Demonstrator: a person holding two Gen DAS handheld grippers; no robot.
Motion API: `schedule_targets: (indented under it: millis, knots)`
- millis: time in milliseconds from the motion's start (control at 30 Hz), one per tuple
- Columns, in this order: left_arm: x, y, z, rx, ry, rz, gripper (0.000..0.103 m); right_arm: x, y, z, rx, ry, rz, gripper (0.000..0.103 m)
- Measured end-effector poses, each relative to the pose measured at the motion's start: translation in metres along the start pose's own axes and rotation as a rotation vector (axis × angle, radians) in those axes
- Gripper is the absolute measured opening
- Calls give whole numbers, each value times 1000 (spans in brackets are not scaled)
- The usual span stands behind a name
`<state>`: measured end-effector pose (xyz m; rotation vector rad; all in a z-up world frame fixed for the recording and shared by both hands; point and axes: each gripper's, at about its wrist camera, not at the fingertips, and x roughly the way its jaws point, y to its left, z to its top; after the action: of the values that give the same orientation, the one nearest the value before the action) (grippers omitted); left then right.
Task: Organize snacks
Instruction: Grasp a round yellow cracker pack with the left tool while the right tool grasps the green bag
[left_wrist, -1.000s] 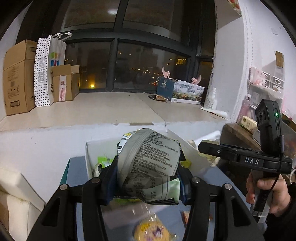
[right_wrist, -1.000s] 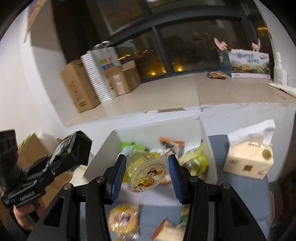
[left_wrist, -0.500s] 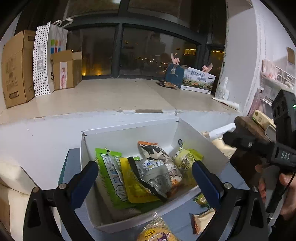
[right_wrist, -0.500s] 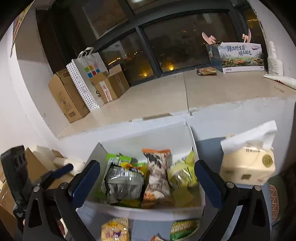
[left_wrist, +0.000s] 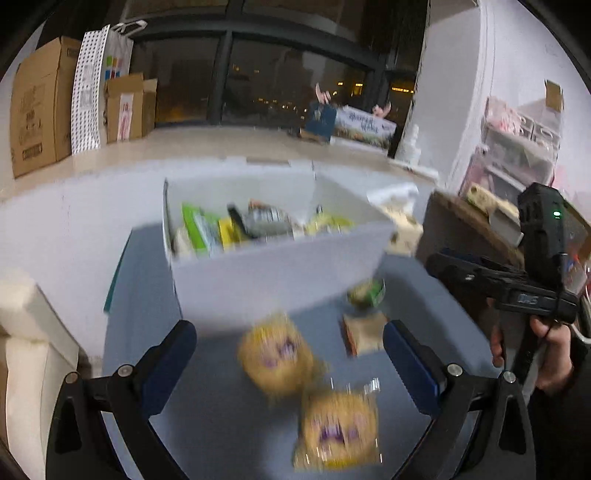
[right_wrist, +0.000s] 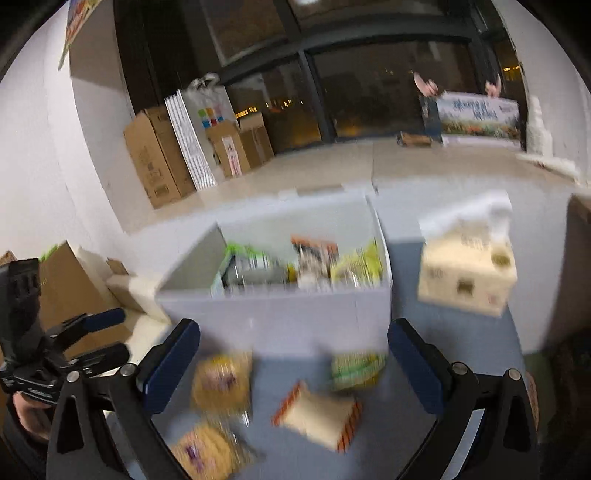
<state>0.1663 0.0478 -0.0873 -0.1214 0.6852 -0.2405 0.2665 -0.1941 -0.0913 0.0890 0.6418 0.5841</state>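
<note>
Both frames are blurred. The left gripper (left_wrist: 290, 354) has its jaws spread wide with nothing between them, poised above the grey-blue table (left_wrist: 221, 424) in front of the white box (left_wrist: 280, 273), which holds several snack packets (left_wrist: 258, 225) standing together inside it. The right gripper (right_wrist: 293, 360) is likewise wide open and empty, facing the same box (right_wrist: 280, 314) from its near side. Loose on the table just in front of the box lie two yellow packets (left_wrist: 277, 354) close to each other, a pale packet with orange striped ends (right_wrist: 317, 413) and a green packet (right_wrist: 356, 369) beside it. A tissue box (right_wrist: 465, 273) stands on the table to the right of the white box, apart from it
</note>
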Motion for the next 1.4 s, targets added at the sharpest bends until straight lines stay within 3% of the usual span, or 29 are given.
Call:
schedule_targets:
  millis: [233,467,633,700,733,767,967,1267,1400]
  knots:
    - [-6,-9,-45,-49,44,-32,103,35,-12,-51,-1,129,-100,103]
    - [3,-5,-57,-116,74,-43,103,89,-26,-45,40,238,-184,103]
    - [12,1,-56,-140,92,-27,103,113,-36,-40,67,291,-192,103]
    - [16,4,-56,-153,100,-15,103,117,-41,-41,94,300,-179,93]
    - [20,6,-55,-167,107,-9,103,118,-42,-42,94,303,-188,70]
    - [24,7,-54,-180,118,-3,103,116,-41,-42,64,295,-235,53]
    - [51,4,-38,-186,160,52,103,89,-37,-46,38,253,-196,52]
    - [115,-8,-18,-140,249,239,103,-10,-18,-51,63,84,-113,53]
    - [132,-14,-18,-114,269,300,103,-30,-8,-59,46,49,-94,53]
